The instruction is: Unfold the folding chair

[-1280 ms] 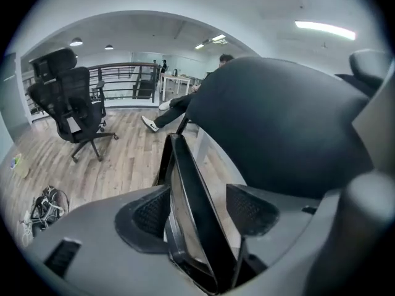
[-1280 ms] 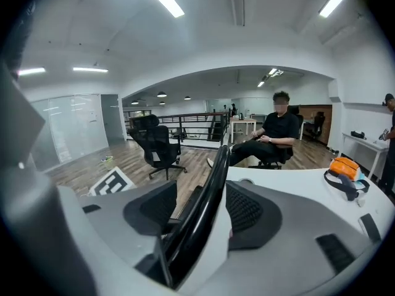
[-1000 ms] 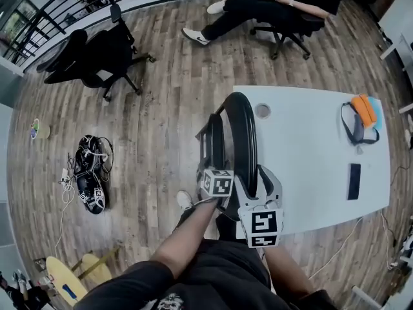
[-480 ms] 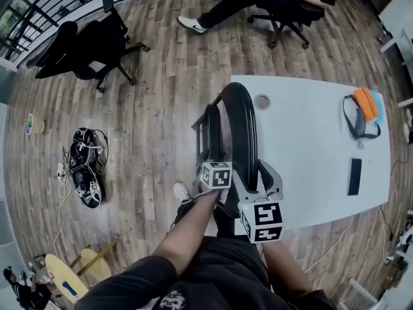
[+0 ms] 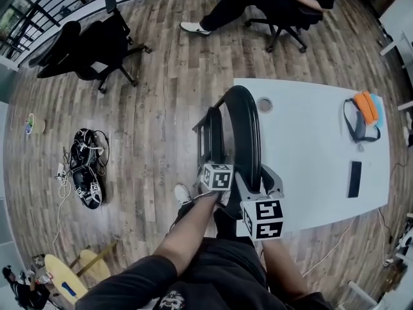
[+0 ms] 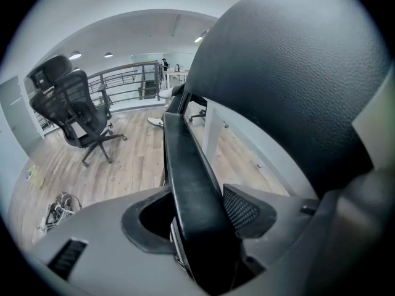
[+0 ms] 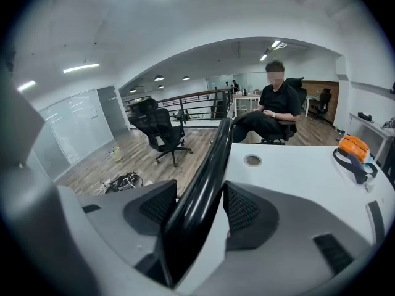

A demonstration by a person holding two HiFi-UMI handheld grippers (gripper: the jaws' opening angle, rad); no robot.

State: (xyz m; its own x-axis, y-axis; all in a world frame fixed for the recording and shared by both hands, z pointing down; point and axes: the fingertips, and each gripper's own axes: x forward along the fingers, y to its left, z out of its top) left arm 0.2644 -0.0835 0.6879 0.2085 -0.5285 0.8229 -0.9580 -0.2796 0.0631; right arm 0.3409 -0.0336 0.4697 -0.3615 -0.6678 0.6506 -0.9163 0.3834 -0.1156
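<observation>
The black folding chair (image 5: pixel 248 124) stands folded on the wooden floor against the white table's (image 5: pixel 310 160) left edge. My left gripper (image 5: pixel 216 157) straddles a flat black bar of the chair (image 6: pixel 185 165); its jaws (image 6: pixel 197 211) are closing round the bar, and I see no firm press. To its right, my right gripper (image 5: pixel 258 176) sits over the chair's curved glossy rim (image 7: pixel 213 159). There the pads (image 7: pixel 237 208) close in on the rim from both sides (image 7: pixel 194 205).
Two black office chairs (image 5: pixel 97 50) stand at the far left. A seated person (image 5: pixel 258 2) is beyond the table. A tangle of cables and gear (image 5: pixel 87 170) lies on the floor. An orange item with a strap (image 5: pixel 364 108) and a phone (image 5: pixel 353 178) lie on the table.
Both grippers have sunk a little along the chair's edge. The chair itself stays folded in the same place.
</observation>
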